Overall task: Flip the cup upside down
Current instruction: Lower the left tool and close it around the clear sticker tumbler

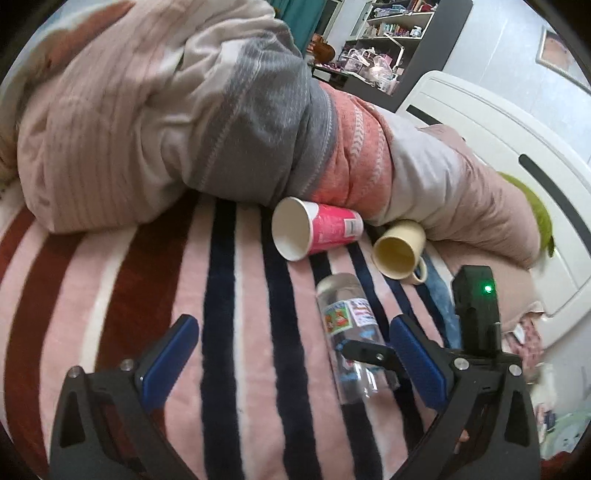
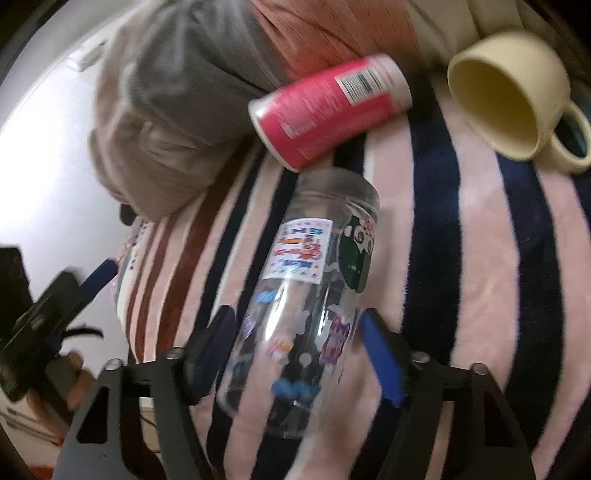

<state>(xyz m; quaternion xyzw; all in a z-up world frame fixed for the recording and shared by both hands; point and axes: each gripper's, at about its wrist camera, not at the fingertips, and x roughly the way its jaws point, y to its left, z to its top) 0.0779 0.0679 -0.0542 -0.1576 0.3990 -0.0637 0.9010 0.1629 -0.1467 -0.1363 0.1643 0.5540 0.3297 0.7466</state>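
A clear plastic cup with stickers (image 2: 303, 295) lies on its side on the striped blanket. My right gripper (image 2: 295, 332) has its blue pads on both sides of the cup's lower body, shut on it. The same cup (image 1: 347, 325) shows in the left wrist view, with the right gripper's finger (image 1: 369, 352) on it. My left gripper (image 1: 291, 354) is open and empty, hovering above the blanket to the left of the clear cup. A pink paper cup (image 1: 314, 232) and a cream mug (image 1: 400, 251) lie on their sides beyond.
A bunched quilt in beige, grey and coral (image 1: 184, 122) lies behind the cups. The pink paper cup (image 2: 328, 107) and cream mug (image 2: 513, 96) lie just ahead of the right gripper. A white bed frame (image 1: 498, 147) stands at the right. Shelves (image 1: 391, 33) stand far back.
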